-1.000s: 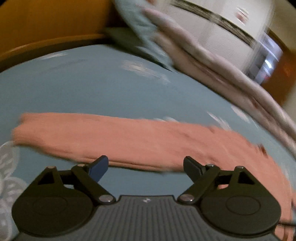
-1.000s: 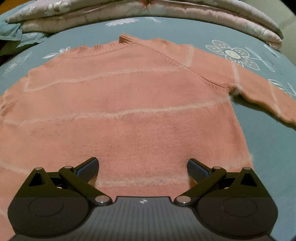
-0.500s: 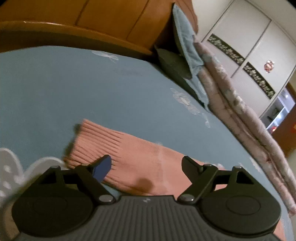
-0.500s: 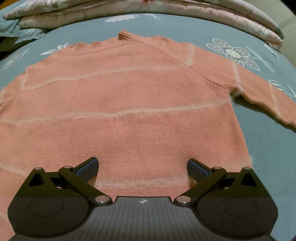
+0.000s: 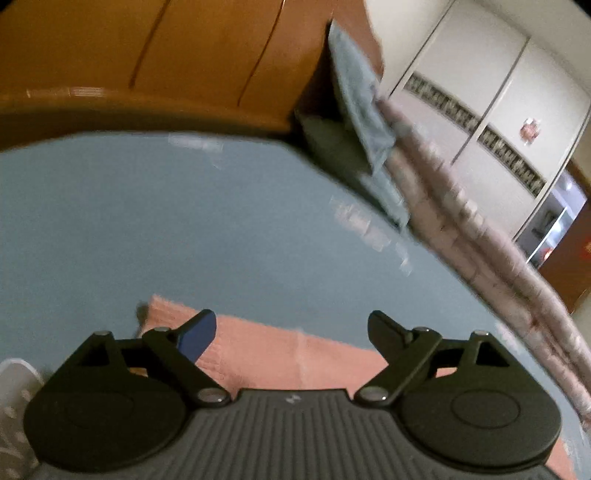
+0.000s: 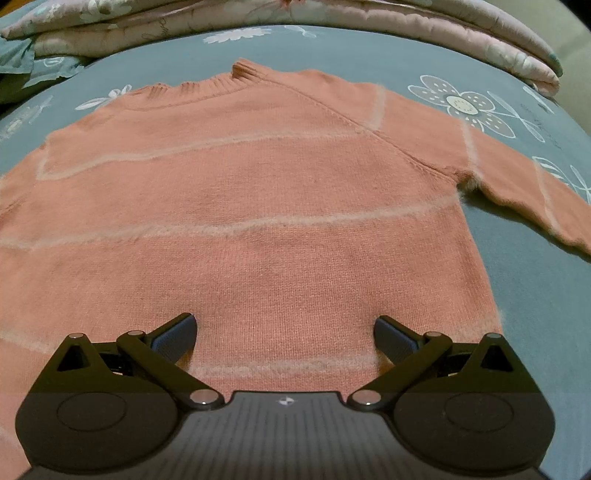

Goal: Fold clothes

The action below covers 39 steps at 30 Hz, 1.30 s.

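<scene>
A salmon-pink knit sweater [image 6: 258, 206] with pale stripes lies flat on the blue-grey bedsheet [image 6: 535, 295], collar at the far side, one sleeve [image 6: 524, 184] stretched out to the right. My right gripper [image 6: 284, 332] is open and empty, low over the sweater's hem. In the left wrist view the other sleeve [image 5: 266, 354] lies across the sheet with its ribbed cuff at the left. My left gripper [image 5: 291, 332] is open and empty, just above that cuff end.
A folded floral quilt [image 6: 332, 22] lies along the far edge of the bed; it also shows in the left wrist view [image 5: 480, 240]. A wooden headboard [image 5: 147, 66], a pillow [image 5: 358, 110] and a white wardrobe [image 5: 480, 92] stand beyond.
My left gripper swung left along the sleeve to its cuff and came lower and closer over it. My right gripper stayed over the hem, edging slightly back.
</scene>
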Motion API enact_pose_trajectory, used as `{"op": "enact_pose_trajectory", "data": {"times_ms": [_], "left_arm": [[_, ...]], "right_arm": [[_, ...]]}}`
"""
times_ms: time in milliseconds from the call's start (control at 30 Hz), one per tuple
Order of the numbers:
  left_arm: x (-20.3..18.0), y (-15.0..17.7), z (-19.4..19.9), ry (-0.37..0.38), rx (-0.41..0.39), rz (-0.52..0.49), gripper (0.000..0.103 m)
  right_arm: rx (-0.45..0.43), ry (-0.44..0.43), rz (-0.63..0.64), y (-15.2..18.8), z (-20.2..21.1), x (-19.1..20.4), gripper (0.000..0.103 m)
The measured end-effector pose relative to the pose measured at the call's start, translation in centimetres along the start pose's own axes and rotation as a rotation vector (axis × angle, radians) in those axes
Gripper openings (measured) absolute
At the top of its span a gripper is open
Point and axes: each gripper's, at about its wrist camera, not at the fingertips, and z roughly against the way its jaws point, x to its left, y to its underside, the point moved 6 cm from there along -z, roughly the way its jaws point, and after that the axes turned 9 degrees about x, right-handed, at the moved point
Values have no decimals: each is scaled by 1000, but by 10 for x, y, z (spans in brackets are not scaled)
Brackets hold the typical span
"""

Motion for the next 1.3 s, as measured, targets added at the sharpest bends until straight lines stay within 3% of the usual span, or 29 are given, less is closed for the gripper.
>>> {"op": "enact_pose_trajectory", "data": {"times_ms": [100,133,233,267,367,467,533,667,767,967,1300], "left_arm": [[18,4,-20,-79,51,35,84],[20,2,-18,-71,38,32,84],[27,-10,1,-173,15,71,84],[28,-13,11,-155,-3,75,84],[29,-15,34,18,-2,157,89],[35,-3,37,162,29,297,91],[46,11,30,211,57,401,91],[67,29,14,201,64,531,91],[77,32,10,249,30,597,91],[84,16,-4,265,7,624,91],[91,-1,-4,206,-51,564,91]], "right_arm": [[7,0,-5,0,0,1,103],[7,1,-6,0,0,1,103],[4,3,-8,1,-1,3,103],[2,4,-9,1,-1,4,103],[-4,6,-13,3,-1,5,103],[-1,7,-15,3,-2,5,103],[5,7,-16,2,-2,6,103],[2,7,-17,3,-1,6,103],[-4,6,-17,4,-1,6,103],[-6,11,-23,5,-1,8,103],[-7,19,-34,7,1,11,103]]}}
